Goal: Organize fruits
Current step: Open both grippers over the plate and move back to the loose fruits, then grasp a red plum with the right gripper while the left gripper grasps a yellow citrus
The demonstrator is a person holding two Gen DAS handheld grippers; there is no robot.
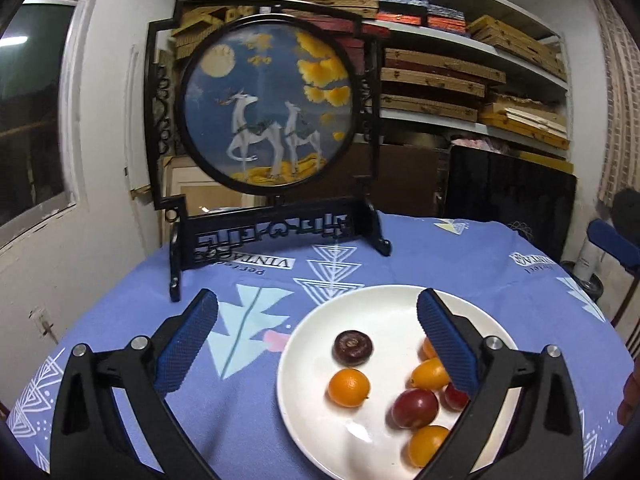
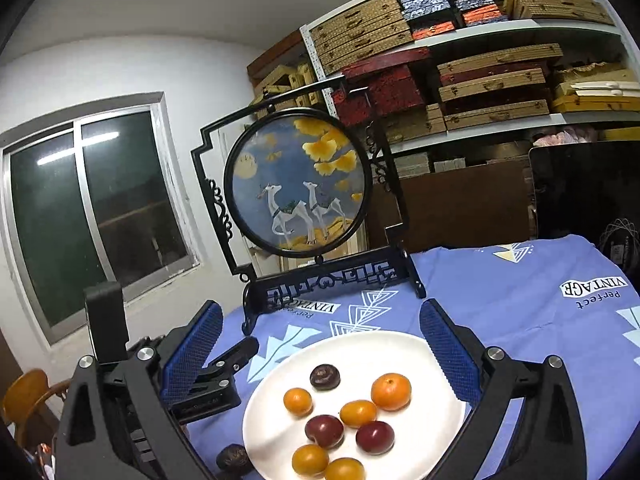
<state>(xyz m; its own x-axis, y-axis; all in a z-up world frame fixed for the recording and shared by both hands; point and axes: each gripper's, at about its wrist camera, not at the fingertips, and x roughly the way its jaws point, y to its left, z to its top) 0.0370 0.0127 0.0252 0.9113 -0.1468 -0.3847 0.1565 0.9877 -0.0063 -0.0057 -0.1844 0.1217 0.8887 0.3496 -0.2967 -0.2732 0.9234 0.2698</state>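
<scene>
A white plate (image 2: pixel 400 344) on the blue tablecloth holds several small fruits: orange kumquats (image 2: pixel 391 391), two red plums (image 2: pixel 324 431) and a dark brown chestnut-like fruit (image 2: pixel 325 376). Another dark fruit (image 2: pixel 234 458) lies on the cloth left of the plate. My right gripper (image 2: pixel 320 344) is open and empty above the plate. My left gripper (image 1: pixel 318 336) is open and empty over the left part of the plate (image 1: pixel 360 300); its right finger hides part of the fruits. The dark fruit (image 1: pixel 353 347) and a kumquat (image 1: pixel 349 387) lie between its fingers. The left gripper also shows in the right wrist view (image 2: pixel 224 376).
A black framed round deer picture on a stand (image 1: pixel 268 112) stands at the back of the table (image 1: pixel 120 320). Shelves of boxes (image 1: pixel 460 72) fill the wall behind. A window (image 2: pixel 96 208) is at the left. A wooden chair (image 2: pixel 28 396) is beyond the table's left edge.
</scene>
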